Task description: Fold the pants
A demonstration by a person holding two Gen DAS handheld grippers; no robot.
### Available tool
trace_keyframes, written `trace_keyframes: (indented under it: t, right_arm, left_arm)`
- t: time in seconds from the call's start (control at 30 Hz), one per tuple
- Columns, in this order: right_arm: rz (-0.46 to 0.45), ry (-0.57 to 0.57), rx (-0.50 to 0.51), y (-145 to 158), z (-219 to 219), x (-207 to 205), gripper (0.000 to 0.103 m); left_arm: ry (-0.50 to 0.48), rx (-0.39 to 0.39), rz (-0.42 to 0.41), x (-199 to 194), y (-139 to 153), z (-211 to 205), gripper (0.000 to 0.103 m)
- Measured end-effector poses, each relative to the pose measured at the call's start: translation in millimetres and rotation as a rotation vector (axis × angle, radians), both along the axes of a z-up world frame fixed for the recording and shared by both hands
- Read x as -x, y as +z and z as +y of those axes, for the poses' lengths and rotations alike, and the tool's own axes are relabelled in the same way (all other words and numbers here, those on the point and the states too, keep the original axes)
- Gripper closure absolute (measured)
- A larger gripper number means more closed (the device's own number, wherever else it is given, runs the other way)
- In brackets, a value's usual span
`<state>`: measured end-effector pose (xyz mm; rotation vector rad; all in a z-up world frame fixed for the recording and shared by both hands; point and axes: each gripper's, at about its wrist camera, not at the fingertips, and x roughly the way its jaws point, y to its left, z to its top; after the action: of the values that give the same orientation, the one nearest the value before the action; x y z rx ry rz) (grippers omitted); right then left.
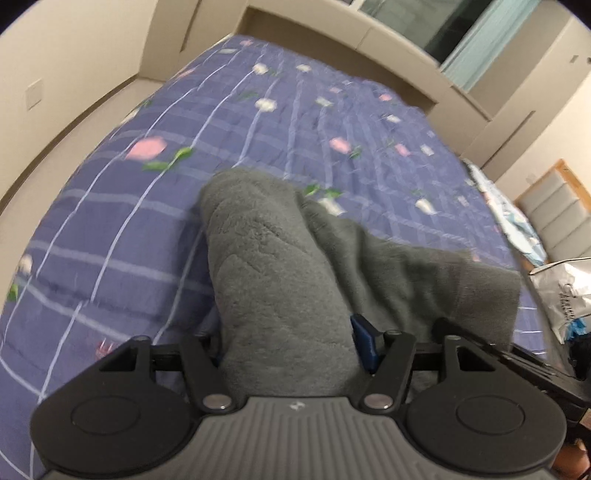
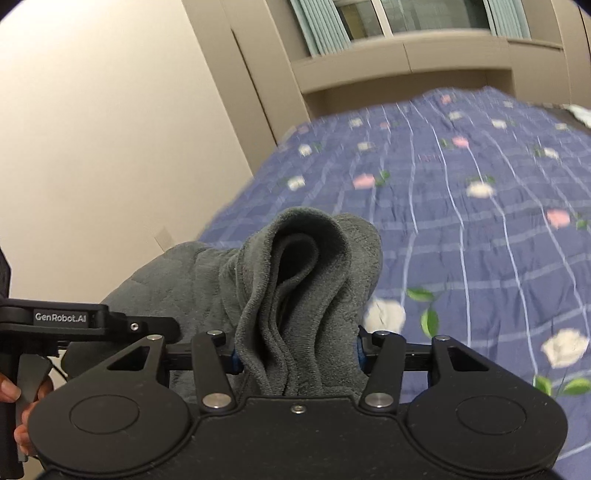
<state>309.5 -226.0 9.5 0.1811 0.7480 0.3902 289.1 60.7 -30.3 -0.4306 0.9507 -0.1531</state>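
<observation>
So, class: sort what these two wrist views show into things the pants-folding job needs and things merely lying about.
Part of the job:
- grey pants, bunched between both tools
- left tool
- right tool
- blue checked bedspread, the folding surface

Just lying about:
- silver plastic bag at the bed's edge
- teal curtains
- wall cupboards

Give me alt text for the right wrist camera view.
The right gripper clamps a bunched fold of grey fleece pants, lifted above a blue checked bedspread with a flower print. The left gripper shows at the left edge; a curtained window is behind.
</observation>
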Motion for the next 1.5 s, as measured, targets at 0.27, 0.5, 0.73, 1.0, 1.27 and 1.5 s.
trace_keyframes:
  t: [0.27,0.5,0.73,1.0,1.27,1.5]
  right_arm:
    - [-0.024,-0.059,0.092,-24.0,-7.5,6.8,0.017]
    - [-0.124,-0.081,0.17,-9.7,-15.2,38.9,0.0]
    - [-0.247,-0.067,0.135,20.5,-15.5,110.5,0.001]
    - [-0.334,-0.071,0.092,37.1,-10.9,193.0,0.0]
    - [-0.365,-0.081,0.1,28.1,-8.1,253.3,0.0]
    - [-0.34,-0.082,0.105,17.9,-8.2,266.0,0.0]
  left_arm:
    - [-0.001,-0.044,-0.005,17.0,-13.0,4.2,0.001]
    - [-0.009,-0.231,-0.103,63.1,15.5,-13.5,0.001]
    - [0.021,-0.404,-0.303,137.6,51.9,-31.4,0.001]
    - [0.057,-0.409,-0.393,207.4,66.6,-33.6,0.001]
    - [0.059,-0.366,-0.407,250.0,54.6,-29.2,0.001]
    - [0.066,-0.392,-0.403,262.9,45.9,-30.3,0.001]
